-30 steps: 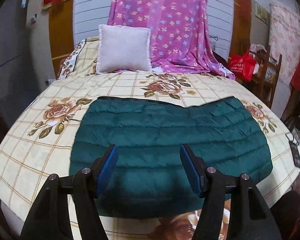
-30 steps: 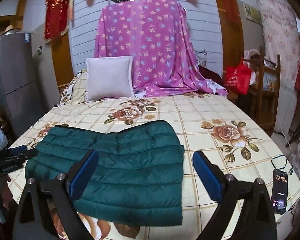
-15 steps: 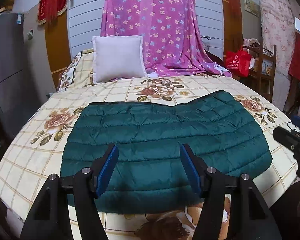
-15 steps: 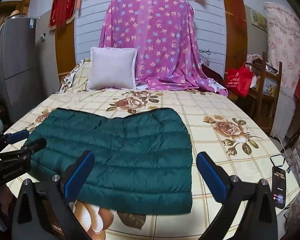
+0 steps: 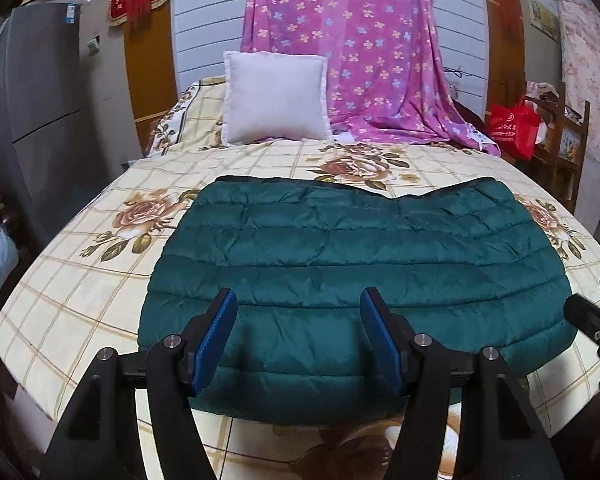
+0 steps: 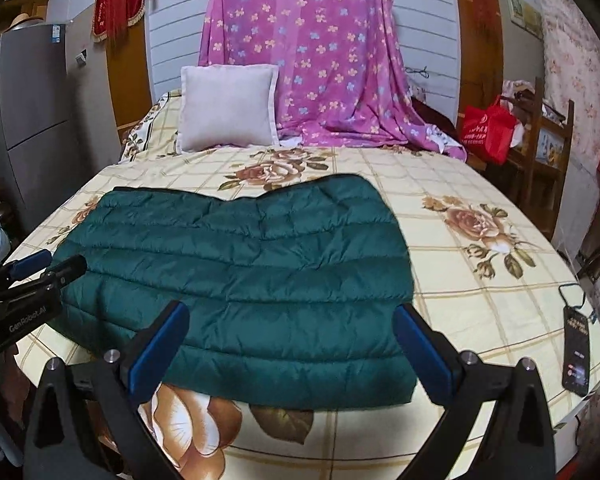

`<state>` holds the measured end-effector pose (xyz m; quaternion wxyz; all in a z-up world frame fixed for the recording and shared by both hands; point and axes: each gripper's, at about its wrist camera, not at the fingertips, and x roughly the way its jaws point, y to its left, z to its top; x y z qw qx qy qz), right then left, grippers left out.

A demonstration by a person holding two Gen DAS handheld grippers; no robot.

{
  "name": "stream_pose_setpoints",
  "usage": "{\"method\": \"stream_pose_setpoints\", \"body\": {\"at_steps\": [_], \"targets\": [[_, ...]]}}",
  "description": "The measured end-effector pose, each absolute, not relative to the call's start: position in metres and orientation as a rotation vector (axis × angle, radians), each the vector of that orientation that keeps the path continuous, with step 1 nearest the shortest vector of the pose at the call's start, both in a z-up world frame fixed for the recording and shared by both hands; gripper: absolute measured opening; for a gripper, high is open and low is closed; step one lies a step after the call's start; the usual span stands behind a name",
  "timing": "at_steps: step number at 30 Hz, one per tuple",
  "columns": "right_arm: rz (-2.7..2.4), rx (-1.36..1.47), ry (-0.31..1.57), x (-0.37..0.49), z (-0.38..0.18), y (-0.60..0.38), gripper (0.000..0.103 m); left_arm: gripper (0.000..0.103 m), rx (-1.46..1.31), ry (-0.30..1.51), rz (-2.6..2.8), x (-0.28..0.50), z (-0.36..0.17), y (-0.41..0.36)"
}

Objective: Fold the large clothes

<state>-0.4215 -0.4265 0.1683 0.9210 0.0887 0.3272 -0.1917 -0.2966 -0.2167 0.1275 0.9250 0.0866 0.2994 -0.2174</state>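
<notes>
Both grippers have come lower and nearer the bed's near edge over the last second, the right gripper [image 6: 290, 350] more so; its jaws stand wide apart over the near right corner of the green quilted jacket [image 6: 236, 280], clamped on nothing; the left gripper [image 5: 298, 338] also gapes empty, hovering over the jacket's near hem; the jacket lies flat, already folded into a rectangle, on the rose-patterned bedsheet [image 6: 480, 184], a phone [image 6: 578, 350] well to its right; likely they are closing in for the next fold.
</notes>
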Motion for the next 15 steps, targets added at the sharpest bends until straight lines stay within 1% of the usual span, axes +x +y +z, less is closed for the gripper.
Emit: {"method": "stream_pose_setpoints", "body": {"at_steps": [15], "targets": [[-0.385,0.204,0.715,-0.409,0.156,-0.420,0.103,0.046,0.161,0.635,-0.408,-0.292,0.121,-0.208]]}}
